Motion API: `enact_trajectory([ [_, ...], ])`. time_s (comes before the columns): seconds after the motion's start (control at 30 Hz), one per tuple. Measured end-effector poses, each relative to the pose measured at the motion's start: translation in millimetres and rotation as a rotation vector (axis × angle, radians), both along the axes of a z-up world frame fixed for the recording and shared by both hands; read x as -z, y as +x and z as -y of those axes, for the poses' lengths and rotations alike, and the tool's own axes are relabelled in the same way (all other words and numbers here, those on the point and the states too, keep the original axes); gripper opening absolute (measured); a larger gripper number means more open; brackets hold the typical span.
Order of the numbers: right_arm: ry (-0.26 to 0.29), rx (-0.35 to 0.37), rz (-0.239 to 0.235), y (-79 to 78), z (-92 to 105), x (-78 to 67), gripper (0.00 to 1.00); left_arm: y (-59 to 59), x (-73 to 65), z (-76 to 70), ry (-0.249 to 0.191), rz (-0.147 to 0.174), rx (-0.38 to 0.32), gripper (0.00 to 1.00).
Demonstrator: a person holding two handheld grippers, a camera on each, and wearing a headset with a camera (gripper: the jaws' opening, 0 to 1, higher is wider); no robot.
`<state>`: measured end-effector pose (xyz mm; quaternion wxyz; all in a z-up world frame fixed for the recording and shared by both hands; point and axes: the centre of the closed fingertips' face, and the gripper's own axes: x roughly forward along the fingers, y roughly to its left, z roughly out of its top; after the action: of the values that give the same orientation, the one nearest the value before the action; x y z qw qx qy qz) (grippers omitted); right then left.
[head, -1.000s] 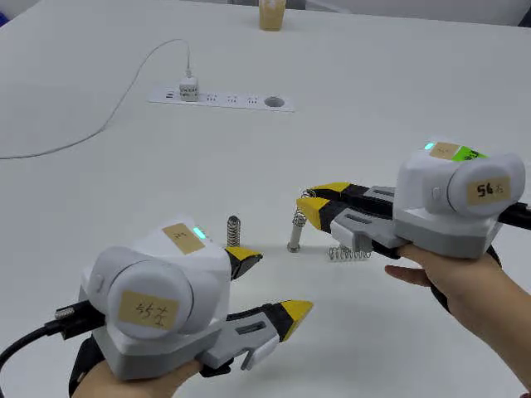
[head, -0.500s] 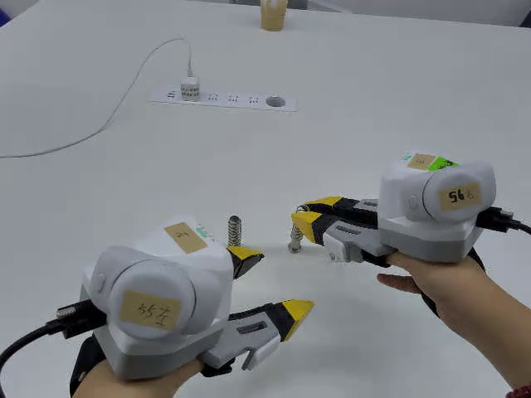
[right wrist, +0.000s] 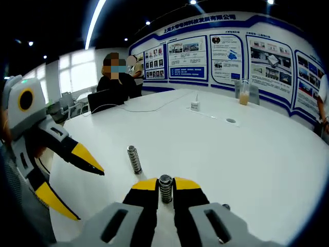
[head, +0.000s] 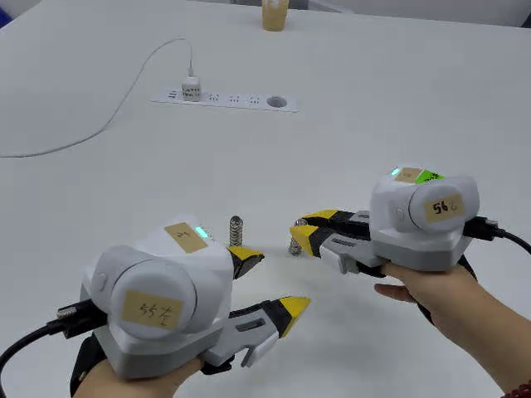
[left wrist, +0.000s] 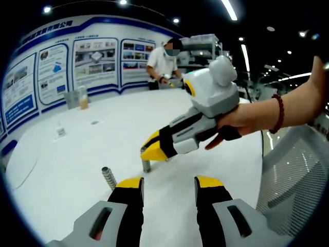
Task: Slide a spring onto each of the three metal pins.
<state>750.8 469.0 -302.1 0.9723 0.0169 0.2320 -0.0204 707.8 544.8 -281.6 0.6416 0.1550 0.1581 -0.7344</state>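
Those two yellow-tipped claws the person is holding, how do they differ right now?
The left claw is spread open; the right claw is closed. The left claw holds nothing, with a spring-covered pin standing free beside its tip; the right claw pinches a spring between its tips. Both have black jaws with yellow tips and white bodies.

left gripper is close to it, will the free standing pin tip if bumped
Probably tips easily: the pin stands tall and thin, ungripped, on the smooth table. Once down it would likely roll, being round. It looks light, small beside the left gripper.
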Motion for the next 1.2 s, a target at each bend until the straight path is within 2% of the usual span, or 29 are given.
enact_trajectory([
  [0.17,0.008,0.014,0.004,-0.3,0.7,0.2,0.12,1.2,0.4,-0.2,0.001,0.004,-0.002,0.39],
  [0.23,0.017,0.024,0.011,0.2,0.5,-1.7,0.15,1.1,0.1,0.1,-0.002,0.009,0.002,0.38],
  [0.3,0.022,0.035,0.024,0.6,0.3,-6.7,0.22,1.6,0.1,0.2,-0.002,0.017,0.002,0.37],
  [0.5,0.044,0.055,0.067,-4.5,1.7,-25.8,0.27,0.0,1.9,0.7,0.002,0.012,0.012,0.39],
  [0.77,0.056,0.087,0.064,-25.8,10.0,-38.7,0.36,-3.8,1.6,8.0,-0.002,0.036,0.055,0.41],
  [0.9,0.069,0.103,0.061,-38.7,12.0,-41.2,0.40,-7.5,1.2,11.9,-0.002,0.040,0.083,0.37],
  [1.0,0.075,0.120,0.063,-47.9,14.0,-43.2,0.41,-10.7,0.2,15.4,-0.005,0.044,0.103,0.34],
  [1.2,0.084,0.164,0.079,-65.2,21.5,-47.4,0.42,-15.6,-0.1,27.8,-0.008,0.075,0.141,0.35],
])
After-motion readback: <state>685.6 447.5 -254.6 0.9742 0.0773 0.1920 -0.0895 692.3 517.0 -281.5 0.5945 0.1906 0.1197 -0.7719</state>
